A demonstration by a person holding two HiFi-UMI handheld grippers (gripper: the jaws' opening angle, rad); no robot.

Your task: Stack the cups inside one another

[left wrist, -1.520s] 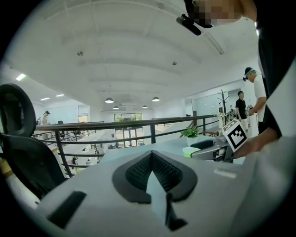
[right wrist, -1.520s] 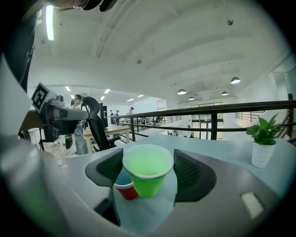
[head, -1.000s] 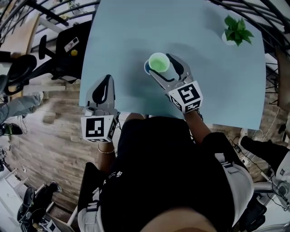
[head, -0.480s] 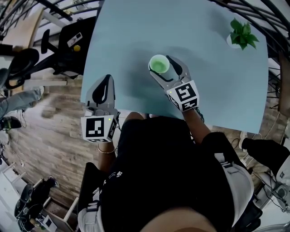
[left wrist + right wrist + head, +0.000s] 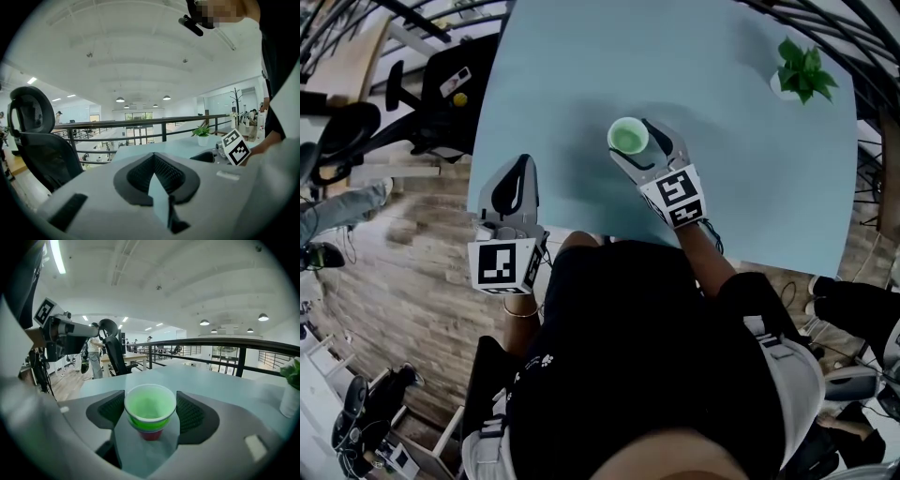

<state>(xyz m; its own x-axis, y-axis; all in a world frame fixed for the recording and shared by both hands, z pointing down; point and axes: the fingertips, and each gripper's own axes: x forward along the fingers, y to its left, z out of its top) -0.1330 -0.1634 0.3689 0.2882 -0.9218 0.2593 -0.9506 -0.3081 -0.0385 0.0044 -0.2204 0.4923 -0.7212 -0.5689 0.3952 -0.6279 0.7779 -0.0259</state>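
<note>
A green cup (image 5: 628, 137) (image 5: 150, 406) sits nested on top of a short stack, with a purple rim and a red cup (image 5: 151, 433) showing below it. The stack stands on the light-blue table (image 5: 562, 75) near its middle. My right gripper (image 5: 632, 141) (image 5: 150, 414) is around the stack, one pad against each side of the green cup's rim. My left gripper (image 5: 521, 164) (image 5: 154, 174) is shut with nothing in it, at the table's front left edge, well left of the cups.
A small potted plant (image 5: 802, 70) (image 5: 293, 390) stands at the table's far right corner. A black office chair (image 5: 37, 140) and dark equipment (image 5: 441, 89) are off the table's left side. A railing runs behind the table.
The green cup has come down into the stack, so the lower cup's rim no longer shows beside it. The right gripper sank slightly with it. The left gripper stayed put.
</note>
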